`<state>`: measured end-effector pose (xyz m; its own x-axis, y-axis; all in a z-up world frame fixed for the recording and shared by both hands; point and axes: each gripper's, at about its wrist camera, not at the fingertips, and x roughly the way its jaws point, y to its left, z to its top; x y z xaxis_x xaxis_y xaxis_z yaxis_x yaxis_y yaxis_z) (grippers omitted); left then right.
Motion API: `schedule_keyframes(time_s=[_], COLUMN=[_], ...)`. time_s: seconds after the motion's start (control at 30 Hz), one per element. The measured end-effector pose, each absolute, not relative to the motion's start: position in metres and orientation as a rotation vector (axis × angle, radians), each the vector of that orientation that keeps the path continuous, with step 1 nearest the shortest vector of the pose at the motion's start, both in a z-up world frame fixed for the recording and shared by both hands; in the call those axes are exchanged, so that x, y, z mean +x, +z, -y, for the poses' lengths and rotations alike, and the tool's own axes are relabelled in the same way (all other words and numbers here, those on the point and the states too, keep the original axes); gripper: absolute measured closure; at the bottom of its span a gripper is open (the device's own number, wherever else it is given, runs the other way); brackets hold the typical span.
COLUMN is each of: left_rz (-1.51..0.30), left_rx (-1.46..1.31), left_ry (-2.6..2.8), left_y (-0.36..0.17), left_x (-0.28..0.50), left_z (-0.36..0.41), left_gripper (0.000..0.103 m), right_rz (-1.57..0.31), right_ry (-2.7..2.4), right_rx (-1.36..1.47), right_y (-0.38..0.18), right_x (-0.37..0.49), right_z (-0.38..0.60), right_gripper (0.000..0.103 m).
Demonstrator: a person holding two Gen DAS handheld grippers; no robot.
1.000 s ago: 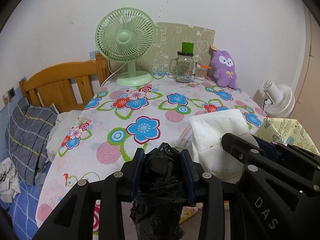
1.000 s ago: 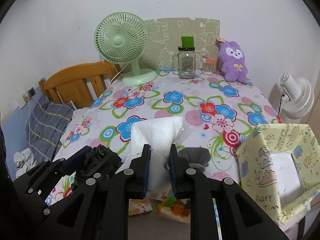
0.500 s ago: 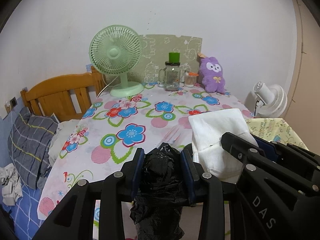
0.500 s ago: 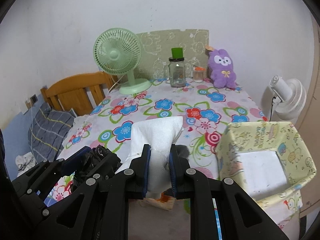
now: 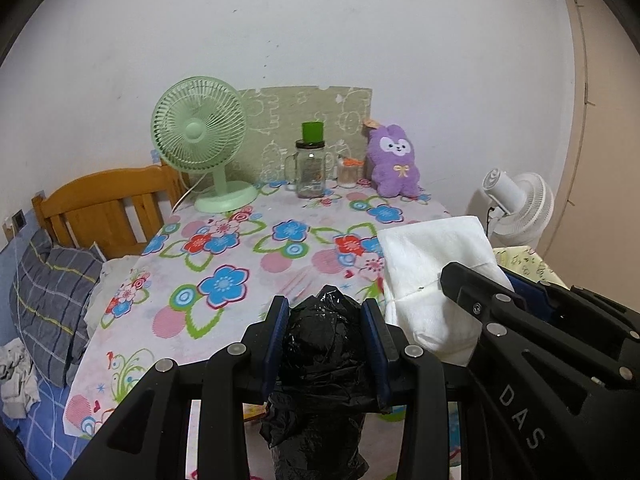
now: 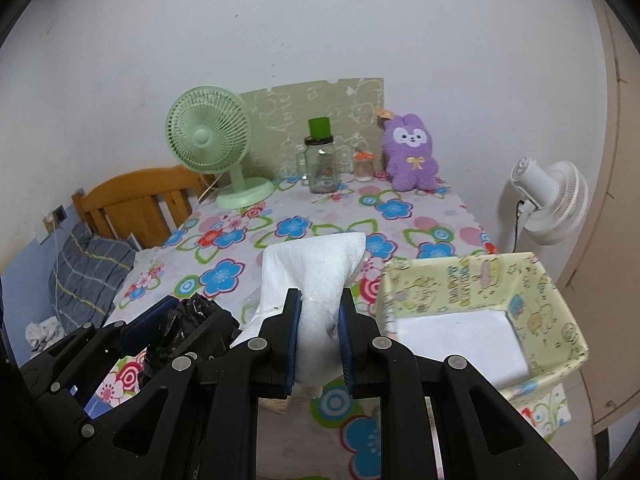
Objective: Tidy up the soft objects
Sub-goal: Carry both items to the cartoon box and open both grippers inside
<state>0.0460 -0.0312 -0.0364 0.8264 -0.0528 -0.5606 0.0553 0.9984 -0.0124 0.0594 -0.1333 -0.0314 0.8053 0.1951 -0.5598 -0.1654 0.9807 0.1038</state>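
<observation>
My left gripper (image 5: pixel 326 322) is shut on a crumpled black plastic bag (image 5: pixel 324 344), held in the air off the near edge of the flowered table (image 5: pixel 240 248). My right gripper (image 6: pixel 319 312) is shut on a folded white cloth (image 6: pixel 316 264), held beside it; the cloth also shows in the left wrist view (image 5: pixel 432 264). The black bag also shows at the lower left of the right wrist view (image 6: pixel 192 324). A yellow patterned fabric box (image 6: pixel 480 300) stands open to the right of the white cloth, with a white bottom.
At the table's far edge stand a green desk fan (image 5: pixel 200 136), a glass jar with a green cap (image 5: pixel 310 168), a small jar (image 5: pixel 348 170) and a purple plush toy (image 5: pixel 394 160). A wooden bed frame (image 5: pixel 104 200) and grey pillow (image 5: pixel 52 296) lie left. A white fan (image 6: pixel 548 200) stands right.
Both grippers have pulled back and risen from the table with the black bag and white cloth still held. The yellow box has come more into view on the right.
</observation>
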Motion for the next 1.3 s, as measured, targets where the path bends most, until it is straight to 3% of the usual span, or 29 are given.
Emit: schedule_keyframes(time_s=[0.83, 1.3], left_rz=[-0.591, -0.672], left_rx=[0.007, 0.015], left_ry=[-0.155, -0.21], left_y=[-0.022, -0.05], left_x=[0.083, 0.111], left_z=[0.124, 0.166], left_gripper=[0.065, 0.06], right_rz=[-0.592, -0.659], right_ry=[0.082, 0.049], right_rx=[0.079, 0.092], right_y=[-0.012, -0.041], right_x=[0.09, 0.117], right_z=[0.23, 0.271], right_gripper=[0.083, 0.082])
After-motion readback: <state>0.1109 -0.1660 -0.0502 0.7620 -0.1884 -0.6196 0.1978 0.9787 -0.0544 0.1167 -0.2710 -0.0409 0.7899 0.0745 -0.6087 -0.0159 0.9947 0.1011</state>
